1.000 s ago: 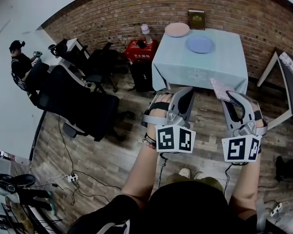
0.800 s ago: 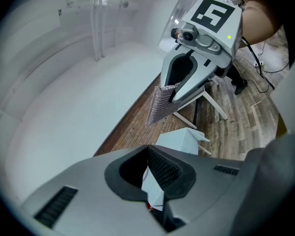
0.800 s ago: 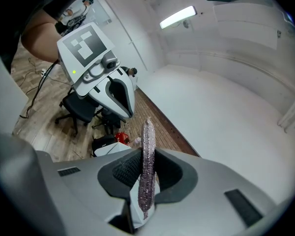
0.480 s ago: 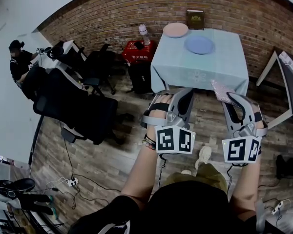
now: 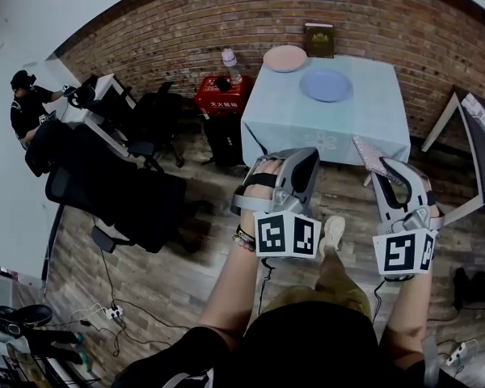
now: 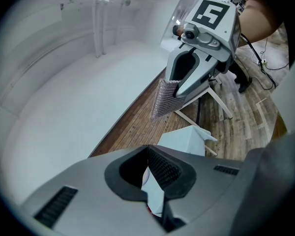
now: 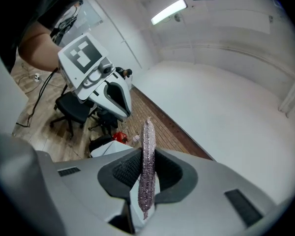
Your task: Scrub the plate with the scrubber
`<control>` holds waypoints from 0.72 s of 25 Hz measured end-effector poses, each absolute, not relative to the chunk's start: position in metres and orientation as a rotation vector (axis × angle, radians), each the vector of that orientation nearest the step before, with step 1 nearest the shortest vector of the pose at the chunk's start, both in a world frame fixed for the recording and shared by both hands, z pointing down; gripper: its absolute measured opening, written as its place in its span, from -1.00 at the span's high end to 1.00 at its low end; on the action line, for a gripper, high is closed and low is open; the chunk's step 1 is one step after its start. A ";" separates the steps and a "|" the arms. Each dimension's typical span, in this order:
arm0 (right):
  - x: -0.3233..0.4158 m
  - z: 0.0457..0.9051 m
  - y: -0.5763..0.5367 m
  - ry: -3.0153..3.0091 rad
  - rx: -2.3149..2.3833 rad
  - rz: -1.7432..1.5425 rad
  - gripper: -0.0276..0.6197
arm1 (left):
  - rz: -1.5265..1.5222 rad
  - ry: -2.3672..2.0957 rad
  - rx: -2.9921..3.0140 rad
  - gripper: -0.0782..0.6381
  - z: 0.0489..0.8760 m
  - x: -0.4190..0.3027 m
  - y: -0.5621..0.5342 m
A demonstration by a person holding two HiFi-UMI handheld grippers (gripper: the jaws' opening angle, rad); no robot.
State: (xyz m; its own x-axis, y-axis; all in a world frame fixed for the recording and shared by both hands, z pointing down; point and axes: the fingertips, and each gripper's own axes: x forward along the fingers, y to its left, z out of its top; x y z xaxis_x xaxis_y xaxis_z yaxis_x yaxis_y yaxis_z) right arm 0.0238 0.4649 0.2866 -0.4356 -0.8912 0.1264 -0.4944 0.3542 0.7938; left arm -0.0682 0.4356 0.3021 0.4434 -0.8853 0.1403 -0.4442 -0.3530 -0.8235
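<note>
My right gripper is clamped on the scrubber, a thin sparkly pad held on edge with most of it sticking out past the tips. The left gripper is closed with nothing in it. Both point roughly level at the table under its pale cloth, which is well ahead of the tips. On it are 2 plates: a blue plate near the middle and a pink plate at the far left corner beside a dark book. Neither plate is touched or close to either gripper, so the scrubbing has not begun. My worry is the grip: the floppy pad is pinched by 1 edge and could fold or pull free once pressed down. A loose plate may also skate on the cloth unless the left gripper opens to steady it. I cannot tell which plate is meant.
</note>
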 end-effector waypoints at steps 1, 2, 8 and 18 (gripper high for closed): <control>0.028 0.290 0.453 -2.077 1.206 -0.925 0.65 | -0.776 1.116 -1.964 0.72 0.306 -0.066 0.425; 0.033 0.293 0.440 -2.076 1.209 -0.924 0.65 | -0.785 1.117 -1.960 0.72 0.310 -0.063 0.414; 0.042 0.303 0.339 -2.098 1.168 -0.946 0.65 | -0.834 1.153 -1.938 0.72 0.323 -0.056 0.320; 0.057 0.285 0.169 -2.156 1.111 -0.952 0.65 | -0.882 1.234 -1.940 0.72 0.309 -0.044 0.156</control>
State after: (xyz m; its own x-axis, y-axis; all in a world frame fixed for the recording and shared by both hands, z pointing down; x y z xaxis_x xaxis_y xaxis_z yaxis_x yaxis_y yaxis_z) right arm 0.0573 0.1691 0.2845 -0.5213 -0.8430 0.1328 -0.4695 0.4133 0.7802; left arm -0.0435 0.1557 0.3092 0.3252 -0.9269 0.1873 -0.4768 -0.3317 -0.8140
